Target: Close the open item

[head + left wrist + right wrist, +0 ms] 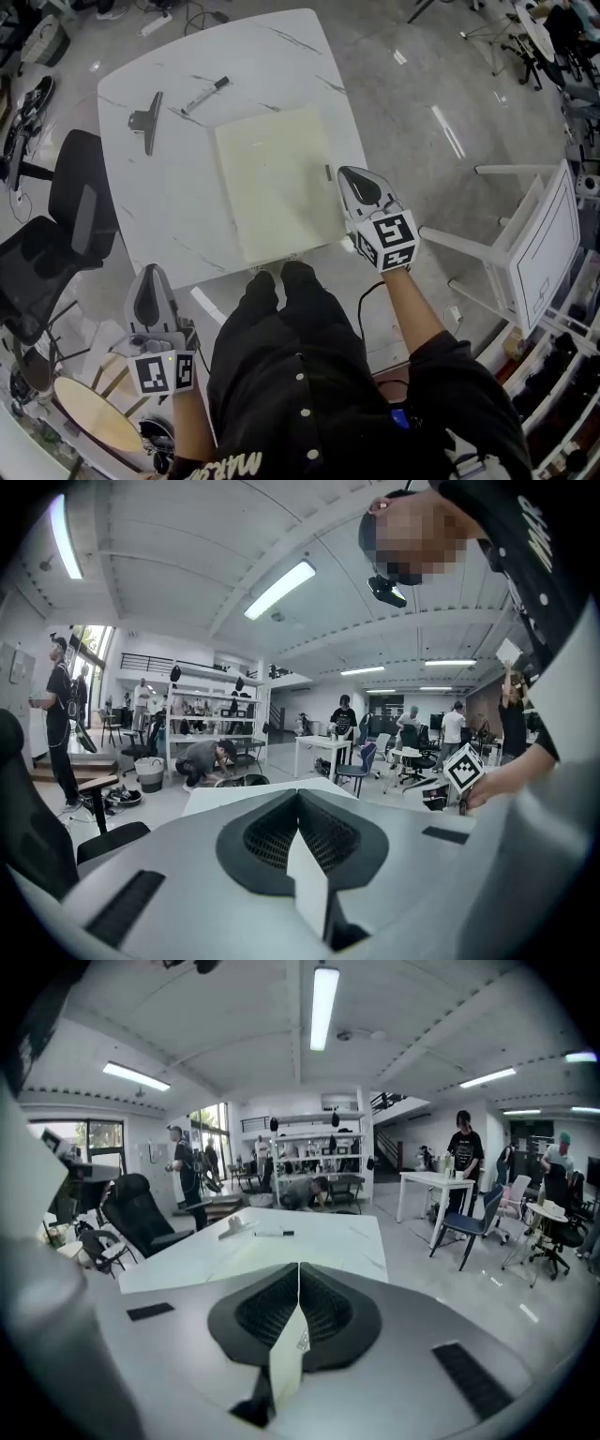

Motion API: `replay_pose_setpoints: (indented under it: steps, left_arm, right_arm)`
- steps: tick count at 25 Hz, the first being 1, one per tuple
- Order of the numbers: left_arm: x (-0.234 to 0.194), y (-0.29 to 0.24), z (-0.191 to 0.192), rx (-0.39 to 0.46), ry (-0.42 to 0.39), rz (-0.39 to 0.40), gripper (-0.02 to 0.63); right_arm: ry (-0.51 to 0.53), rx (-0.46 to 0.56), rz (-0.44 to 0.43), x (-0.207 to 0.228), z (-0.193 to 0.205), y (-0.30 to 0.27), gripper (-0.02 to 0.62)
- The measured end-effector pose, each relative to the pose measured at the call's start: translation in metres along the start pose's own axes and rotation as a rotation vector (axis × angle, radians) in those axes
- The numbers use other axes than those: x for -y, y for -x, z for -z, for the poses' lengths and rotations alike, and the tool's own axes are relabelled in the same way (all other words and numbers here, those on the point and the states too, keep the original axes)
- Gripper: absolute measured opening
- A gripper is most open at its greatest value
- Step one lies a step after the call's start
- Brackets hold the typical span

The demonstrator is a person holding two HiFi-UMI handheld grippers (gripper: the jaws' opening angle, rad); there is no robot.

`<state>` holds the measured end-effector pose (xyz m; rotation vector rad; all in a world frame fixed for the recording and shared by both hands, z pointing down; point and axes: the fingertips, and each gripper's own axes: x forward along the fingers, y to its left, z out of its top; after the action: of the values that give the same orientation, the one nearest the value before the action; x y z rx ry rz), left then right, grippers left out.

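Note:
A pale cream folder [277,183] lies flat and closed on the white marble table [169,216]. My right gripper [349,174] hovers by the folder's right edge near the table's right side, its jaws shut with nothing between them. In the right gripper view the shut gripper [299,1269] points across the table [309,1241] toward the far end. My left gripper [150,277] is held low, off the table's near left corner, beside the person's leg. In the left gripper view that gripper [298,795] also has its jaws together and empty.
A metal binder clip [147,120] and a black marker [206,95] lie on the table's far left part. A black office chair [66,225] stands to the left, a white chair [534,244] to the right, and a round wooden stool [94,417] at bottom left. Several people move about in the background.

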<state>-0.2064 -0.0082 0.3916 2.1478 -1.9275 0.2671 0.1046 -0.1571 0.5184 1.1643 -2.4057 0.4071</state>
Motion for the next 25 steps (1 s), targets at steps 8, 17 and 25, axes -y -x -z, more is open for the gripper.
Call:
replay_pose_setpoints:
  steps: [8,17,25]
  left_arm:
    - [0.006,-0.014,-0.047,0.131,-0.020,0.065,0.017]
    - [0.005,-0.021,-0.099,0.243,-0.057,0.083,0.017]
    - [0.002,-0.015,-0.127,0.321,-0.084,0.081,0.017]
  right_arm:
    - [-0.024,0.241,0.001,0.000,-0.101,0.064,0.028]
    - [0.014,0.457,0.071,-0.015,-0.179,0.136,0.028]
    - [0.019,0.555,0.143,-0.015,-0.202,0.179,0.028]
